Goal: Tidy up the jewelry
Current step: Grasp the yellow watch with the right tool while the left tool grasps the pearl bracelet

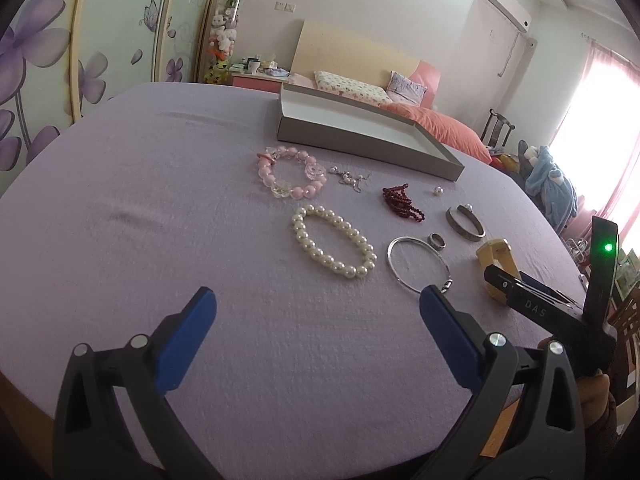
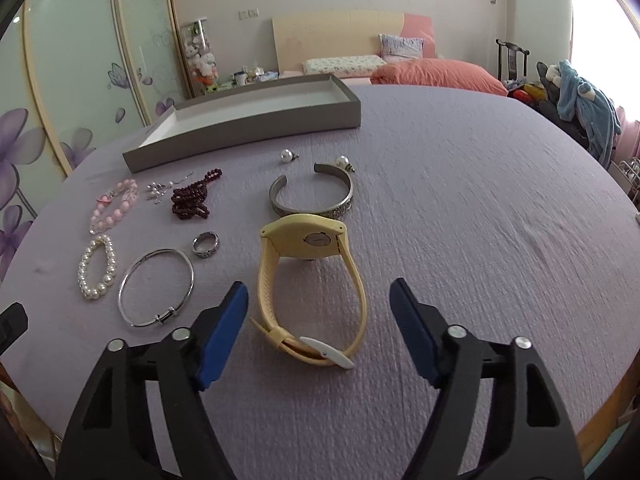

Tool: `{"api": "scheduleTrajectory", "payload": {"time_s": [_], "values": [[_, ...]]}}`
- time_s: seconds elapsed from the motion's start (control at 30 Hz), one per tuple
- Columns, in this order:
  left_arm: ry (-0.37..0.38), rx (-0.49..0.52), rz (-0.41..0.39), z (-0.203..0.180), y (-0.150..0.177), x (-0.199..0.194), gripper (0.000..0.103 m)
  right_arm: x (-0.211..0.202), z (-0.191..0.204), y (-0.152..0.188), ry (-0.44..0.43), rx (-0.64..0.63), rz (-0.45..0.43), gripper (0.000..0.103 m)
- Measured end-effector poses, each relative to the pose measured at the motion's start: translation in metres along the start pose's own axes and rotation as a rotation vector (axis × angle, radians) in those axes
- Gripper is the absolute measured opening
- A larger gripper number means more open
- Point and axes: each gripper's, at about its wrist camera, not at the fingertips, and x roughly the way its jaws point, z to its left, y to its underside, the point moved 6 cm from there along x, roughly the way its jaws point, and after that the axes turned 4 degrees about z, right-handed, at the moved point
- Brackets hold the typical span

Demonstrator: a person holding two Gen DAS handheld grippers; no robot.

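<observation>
Lilac table (image 2: 460,208) bearing an open grey box (image 2: 248,128) at its far side. Jewelry lies loose in front of the box: yellow watch (image 2: 308,280), bangle (image 2: 156,286), pearl bracelet (image 1: 334,246), ring (image 2: 206,245). Left gripper (image 1: 318,310) and right gripper (image 2: 318,302) both spread wide, grasping nothing; the right one stands just short of the watch.

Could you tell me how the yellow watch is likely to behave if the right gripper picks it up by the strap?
The yellow watch has a thin looped strap that looks rubbery, so it would probably flex and squash between the jaws. The thicker case end will likely sag. It rests on the purple cloth and seems unlikely to roll.
</observation>
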Motion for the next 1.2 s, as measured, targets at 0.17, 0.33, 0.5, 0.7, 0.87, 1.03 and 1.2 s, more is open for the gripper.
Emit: {"api": "scheduleTrajectory", "payload": {"time_s": [0.17,0.33,0.5,0.7,0.87,1.03,1.2], "values": [[-0.037,0.012,0.026,0.004,-0.006,0.011,0.101,0.003,0.003,0.000,-0.007,-0.009,0.019,0.059],[-0.061,0.016,0.049,0.008,-0.016,0.022,0.101,0.005,0.005,-0.004,-0.011,0.000,0.026,0.059],[-0.075,0.007,0.066,0.009,-0.027,0.033,0.101,0.006,0.007,-0.005,-0.005,-0.013,0.021,0.056],[-0.122,0.018,0.081,0.009,-0.040,0.049,0.098,0.000,0.003,-0.013,-0.081,0.021,-0.005,0.038],[-0.137,0.012,0.128,0.013,-0.046,0.068,0.073,-0.008,0.004,-0.021,-0.095,0.017,-0.036,0.038],[-0.147,0.030,0.139,0.006,-0.048,0.077,0.058,-0.005,0.006,-0.023,-0.098,0.010,-0.033,0.039],[-0.180,0.073,0.148,-0.002,-0.047,0.082,0.035,-0.004,0.007,-0.021,-0.108,0.013,-0.023,0.039]]}}
